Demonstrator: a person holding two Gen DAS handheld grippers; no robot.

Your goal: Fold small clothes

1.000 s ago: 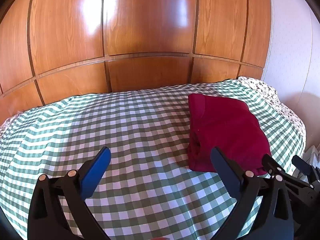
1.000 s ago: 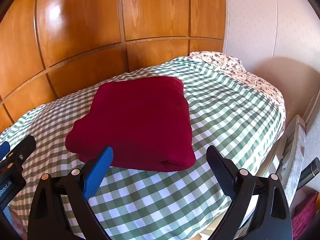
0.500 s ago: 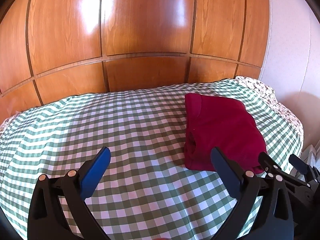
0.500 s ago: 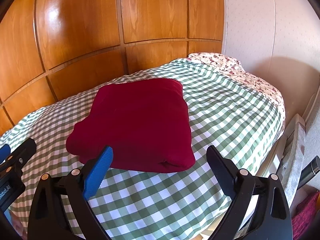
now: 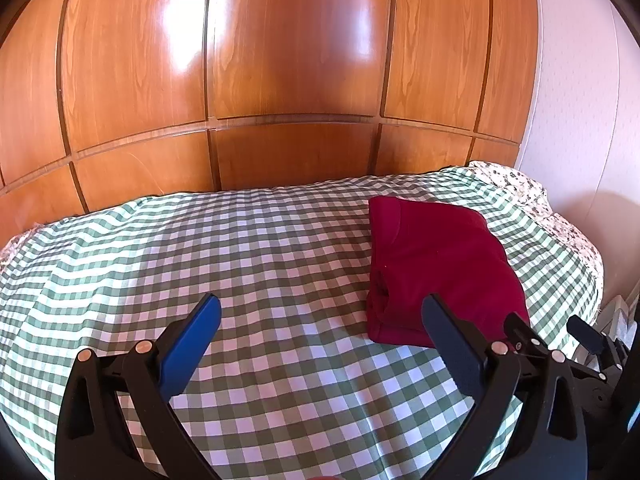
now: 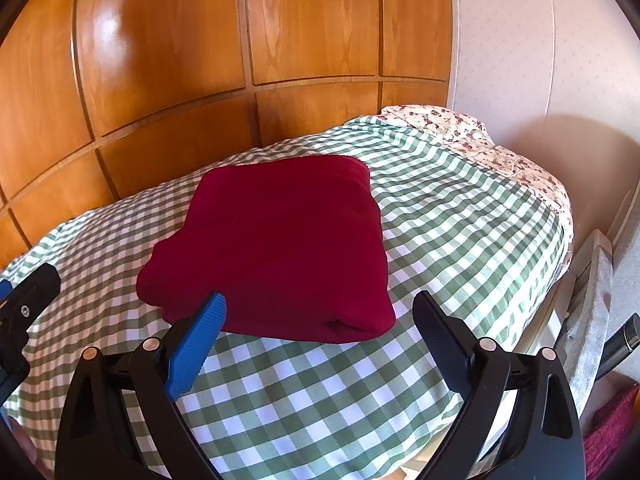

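A dark red garment [image 6: 276, 244] lies folded into a thick rectangle on the green-and-white checked bedcover [image 6: 460, 216]. In the left wrist view the same garment [image 5: 436, 264] sits to the right, near the bed's right side. My right gripper [image 6: 318, 312] hovers open just in front of the garment's near edge, holding nothing. Over bare checked cloth to the left of the garment, my left gripper [image 5: 320, 316] is open and empty too. The right gripper's black frame [image 5: 560, 344] shows at the lower right of the left wrist view.
A glossy wooden panelled wall [image 5: 288, 80] runs behind the bed. A floral sheet [image 6: 472, 136] shows at the far right corner by a pale wall [image 6: 540, 60]. The bed's right edge drops off beside a radiator [image 6: 592, 280]. Checked cloth [image 5: 200, 248] spreads left of the garment.
Both grippers have drawn back slightly from the folded garment, which lies still. The fingers stay open as before.
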